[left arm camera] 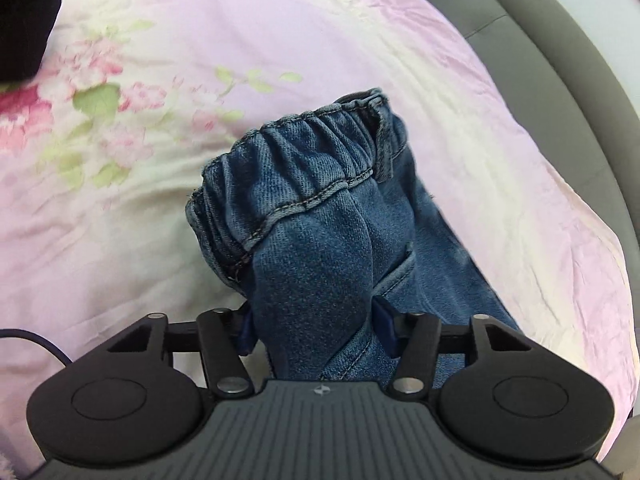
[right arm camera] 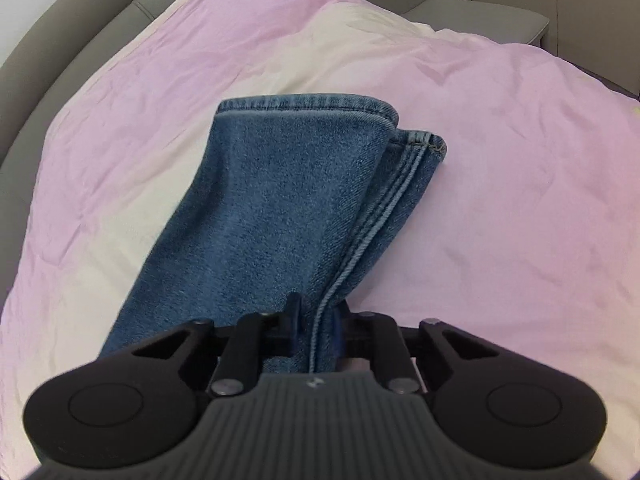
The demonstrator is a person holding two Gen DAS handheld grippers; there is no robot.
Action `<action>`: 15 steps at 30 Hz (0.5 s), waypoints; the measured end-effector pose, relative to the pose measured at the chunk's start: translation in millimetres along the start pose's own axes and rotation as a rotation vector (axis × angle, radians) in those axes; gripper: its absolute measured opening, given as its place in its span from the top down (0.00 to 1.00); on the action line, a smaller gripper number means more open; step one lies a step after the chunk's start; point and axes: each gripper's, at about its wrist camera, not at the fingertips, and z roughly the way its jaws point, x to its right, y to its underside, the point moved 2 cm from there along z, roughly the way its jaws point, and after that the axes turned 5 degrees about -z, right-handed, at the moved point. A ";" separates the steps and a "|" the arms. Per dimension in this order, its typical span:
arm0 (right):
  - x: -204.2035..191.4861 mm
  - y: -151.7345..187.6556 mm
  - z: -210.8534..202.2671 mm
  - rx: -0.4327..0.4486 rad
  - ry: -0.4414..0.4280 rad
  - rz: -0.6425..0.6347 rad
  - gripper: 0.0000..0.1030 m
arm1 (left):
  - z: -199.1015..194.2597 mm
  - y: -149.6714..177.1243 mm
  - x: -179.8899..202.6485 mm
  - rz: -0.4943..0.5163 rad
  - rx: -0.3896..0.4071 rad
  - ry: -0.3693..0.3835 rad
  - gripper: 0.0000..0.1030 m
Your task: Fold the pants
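Lying on the pink bedspread [right arm camera: 500, 184], the denim pants [left arm camera: 320, 208] are held at both ends: the left gripper [left arm camera: 316, 328] pinches a thick bunch of cloth just below the elastic waistband [left arm camera: 288, 168], and the right gripper [right arm camera: 316, 336] is pressed together on the seamed edge of the stacked legs, short of the hems [right arm camera: 312, 110]. The legs already look laid one over the other, so the lengthwise fold seems done. Denim like this is soft but fairly heavy; it should sag between the two holds and not slip readily. Thick seams and the waistband probably give the firmest purchase. Around the bedspread runs a grey upholstered bed frame [right arm camera: 60, 36], and a dark object [left arm camera: 24, 20] sits at the far corner in the left view.
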 end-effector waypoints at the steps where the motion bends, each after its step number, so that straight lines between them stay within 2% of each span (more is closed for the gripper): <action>1: -5.4 -1.1 -6.3 0.018 0.005 -0.020 0.91 | -3.8 -1.8 3.8 0.012 0.002 0.006 0.43; 7: -26.7 -0.7 -59.9 0.090 0.037 -0.070 0.93 | -23.2 -15.7 13.1 0.046 -0.010 0.037 0.50; 10: -16.8 -3.8 -83.2 0.086 0.039 -0.044 0.94 | -25.5 -22.0 17.3 0.071 -0.012 0.028 0.52; 15: 18.7 13.2 -143.1 0.103 0.021 -0.053 0.94 | -36.5 -29.3 18.1 0.139 -0.039 0.027 0.53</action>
